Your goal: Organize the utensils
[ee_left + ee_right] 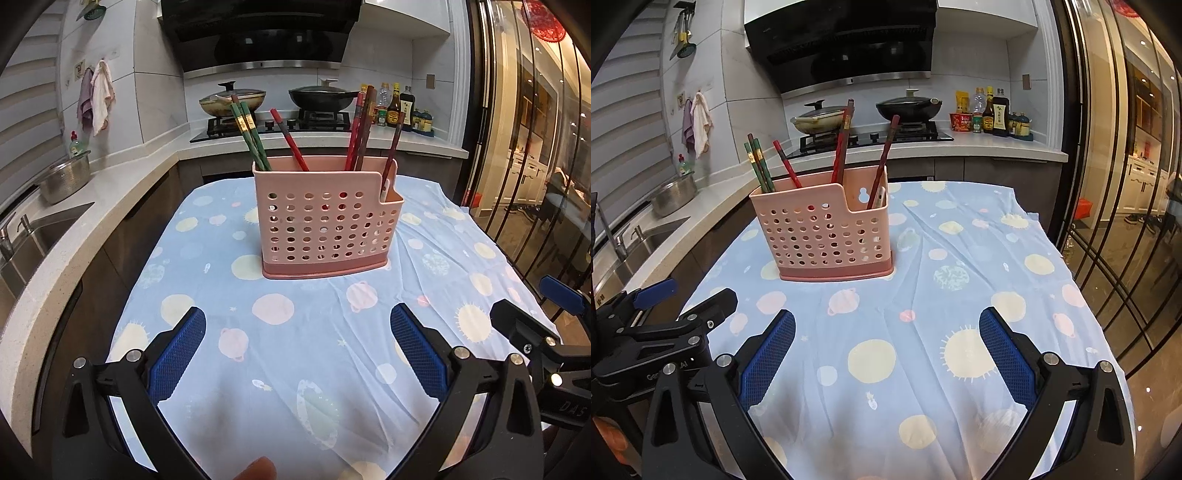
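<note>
Both grippers, left gripper (297, 328) and right gripper (886, 330), hovered wide and empty over the tablecloth (314, 350), apparently done sorting. Beyond, the pink holder (321, 221) stood upright mid-table, chopsticks (251, 136) leaning inside, grouped by compartment.

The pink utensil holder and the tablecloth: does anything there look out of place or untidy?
Mostly tidy. The pink holder stands upright on the blue tablecloth, nothing spilled. The chopsticks lean in different directions: the green pair to the left, the red ones elsewhere, one dark-red chopstick alone in the low side section. The cloth is wrinkled.
</note>
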{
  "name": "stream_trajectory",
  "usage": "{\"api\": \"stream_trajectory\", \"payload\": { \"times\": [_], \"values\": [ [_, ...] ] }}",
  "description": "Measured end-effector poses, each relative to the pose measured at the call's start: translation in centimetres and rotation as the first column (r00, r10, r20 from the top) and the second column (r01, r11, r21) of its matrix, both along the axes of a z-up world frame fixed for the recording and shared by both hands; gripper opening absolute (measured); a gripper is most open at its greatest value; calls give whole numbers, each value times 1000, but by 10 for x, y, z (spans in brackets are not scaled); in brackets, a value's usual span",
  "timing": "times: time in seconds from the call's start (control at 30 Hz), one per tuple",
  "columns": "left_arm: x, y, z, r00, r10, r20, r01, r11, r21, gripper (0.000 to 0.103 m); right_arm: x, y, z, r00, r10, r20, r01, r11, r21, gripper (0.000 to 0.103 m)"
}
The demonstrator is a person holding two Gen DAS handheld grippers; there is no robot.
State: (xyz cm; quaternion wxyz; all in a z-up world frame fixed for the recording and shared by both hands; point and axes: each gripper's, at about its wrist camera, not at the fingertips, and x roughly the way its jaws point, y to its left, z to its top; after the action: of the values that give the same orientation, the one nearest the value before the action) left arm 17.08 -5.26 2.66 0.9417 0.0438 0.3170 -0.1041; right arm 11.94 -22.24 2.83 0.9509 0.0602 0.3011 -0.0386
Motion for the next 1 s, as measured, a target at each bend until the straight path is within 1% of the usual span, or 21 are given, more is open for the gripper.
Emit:
{"api": "stream_trajectory", "payload": {
  "times": [0.2, 0.5, 1.0],
  "values": [
    [-2, 1, 1, 1000, 6, 9, -6, 1000, 2, 96, 0, 1, -1, 1000, 3, -4, -3, 1000, 8, 96],
    [-5, -2, 3, 1000, -3, 20, 3, 1000, 10, 96, 0, 4, -3, 1000, 2, 1, -2, 1000, -10, 96],
    [-3, -2, 4, 1000, 25, 17, -25, 1000, 17, 96, 1, 5, -3, 1000, 3, -2, -3, 1000, -8, 96]
  ]
}}
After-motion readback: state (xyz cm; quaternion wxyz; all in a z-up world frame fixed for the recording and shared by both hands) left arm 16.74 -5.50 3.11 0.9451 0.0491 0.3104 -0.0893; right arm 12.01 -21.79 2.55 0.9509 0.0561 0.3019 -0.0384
